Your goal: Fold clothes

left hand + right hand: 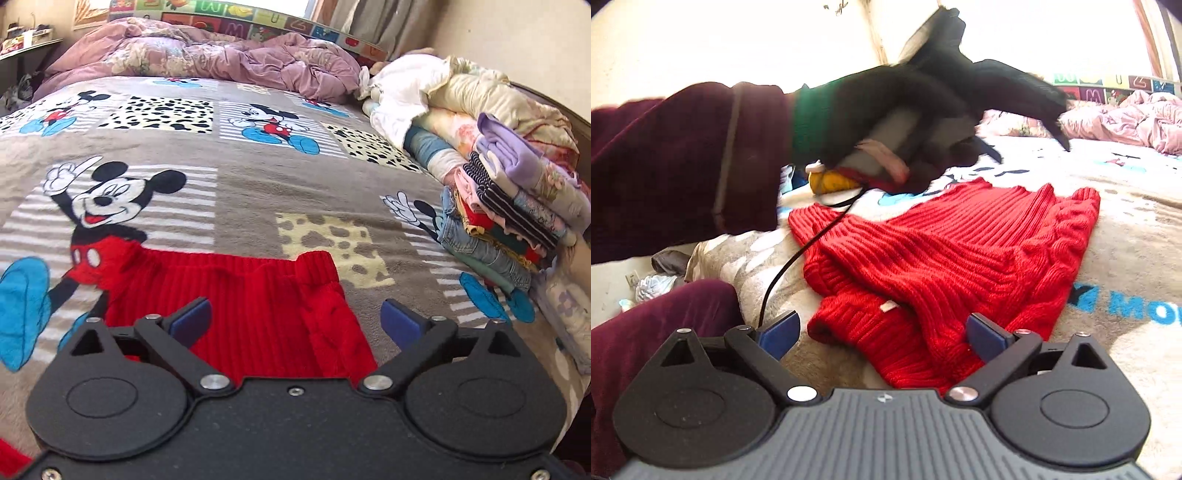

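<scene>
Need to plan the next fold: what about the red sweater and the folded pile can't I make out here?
- Red sweater, left wrist view: near part hidden under the left hand-held gripper.
- Red sweater, right wrist view: far edge behind the blurred gloved hand.
- Folded pile: right side cut off.

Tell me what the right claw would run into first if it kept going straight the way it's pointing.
Most likely the red knit sweater: the right claw stands open and angled down, with the sweater's near folded edge lying between its fingers on the cartoon blanket. Exact depth is unclear.

Bed (pixel 258 177) under cartoon blanket; curtain (pixel 369 18) by bright window; pale walls.
</scene>
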Tool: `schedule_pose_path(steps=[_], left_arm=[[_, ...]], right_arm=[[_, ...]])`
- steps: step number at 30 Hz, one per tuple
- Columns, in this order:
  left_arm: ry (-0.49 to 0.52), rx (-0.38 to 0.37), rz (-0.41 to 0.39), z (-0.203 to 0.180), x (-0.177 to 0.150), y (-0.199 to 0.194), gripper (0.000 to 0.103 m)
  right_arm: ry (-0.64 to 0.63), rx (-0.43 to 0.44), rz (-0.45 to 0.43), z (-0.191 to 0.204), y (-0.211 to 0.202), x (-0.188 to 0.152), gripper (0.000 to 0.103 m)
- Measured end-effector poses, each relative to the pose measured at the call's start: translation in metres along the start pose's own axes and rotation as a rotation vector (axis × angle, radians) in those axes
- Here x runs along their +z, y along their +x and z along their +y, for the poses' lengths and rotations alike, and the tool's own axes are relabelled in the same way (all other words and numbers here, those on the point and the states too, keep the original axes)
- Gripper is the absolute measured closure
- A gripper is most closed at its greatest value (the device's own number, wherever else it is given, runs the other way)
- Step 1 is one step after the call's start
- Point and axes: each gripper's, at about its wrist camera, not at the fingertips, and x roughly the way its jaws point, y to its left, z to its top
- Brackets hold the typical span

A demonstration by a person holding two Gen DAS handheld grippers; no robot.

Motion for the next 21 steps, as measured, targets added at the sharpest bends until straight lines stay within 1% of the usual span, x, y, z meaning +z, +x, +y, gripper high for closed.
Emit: schedule_pose_path(steps=[1, 3, 7, 9, 11, 13, 14, 15, 16, 18, 20, 21], left_arm=[[-0.022, -0.008, -0.010, 0.007, -0.005, -0.012, 0.003], [-0.064, 0.011, -0.028, 0.019, -0.016, -0.036, 0.003], [-0.163, 0.039, -0.135, 0.045, -0.043, -0.088, 0.003], [-0.209, 0.017, -0.180, 0.056, -0.056, -0.108, 0.003], [-0.249, 0.011, -0.174, 0.066, -0.067, -0.124, 0.004], [-0.260, 0.024, -0.180, 0.071, -0.078, -0.139, 0.005], [-0.280, 0.036, -0.188, 0.074, -0.084, -0.146, 0.005], [-0.307, 0.027, -0.185, 0.079, -0.090, -0.151, 0.005], [-0.335, 0.019, -0.181, 0.084, -0.096, -0.156, 0.005], [-0.388, 0.029, -0.172, 0.092, -0.107, -0.162, 0.005], [-0.429, 0.043, -0.164, 0.099, -0.118, -0.167, 0.010], [-0.455, 0.046, -0.158, 0.103, -0.122, -0.167, 0.010]], right_arm=[[-0.004, -0.005, -0.010, 0.001, -0.003, 0.001, 0.007], [-0.013, -0.016, -0.029, 0.002, -0.009, 0.002, 0.007], [-0.023, -0.066, -0.031, 0.002, -0.021, 0.000, 0.007], [-0.024, -0.091, -0.035, 0.000, -0.029, 0.000, 0.007], [-0.027, -0.112, -0.045, 0.000, -0.035, -0.001, 0.007], [-0.036, -0.136, -0.049, 0.000, -0.038, -0.002, 0.007], [-0.041, -0.149, -0.052, 0.001, -0.038, -0.002, 0.007], [-0.046, -0.161, -0.054, 0.001, -0.038, -0.003, 0.007], [-0.053, -0.169, -0.056, 0.002, -0.038, -0.003, 0.007], [-0.068, -0.183, -0.061, 0.004, -0.038, -0.003, 0.007], [-0.087, -0.193, -0.064, 0.006, -0.038, -0.003, 0.007], [-0.099, -0.192, -0.063, 0.009, -0.037, -0.003, 0.007]])
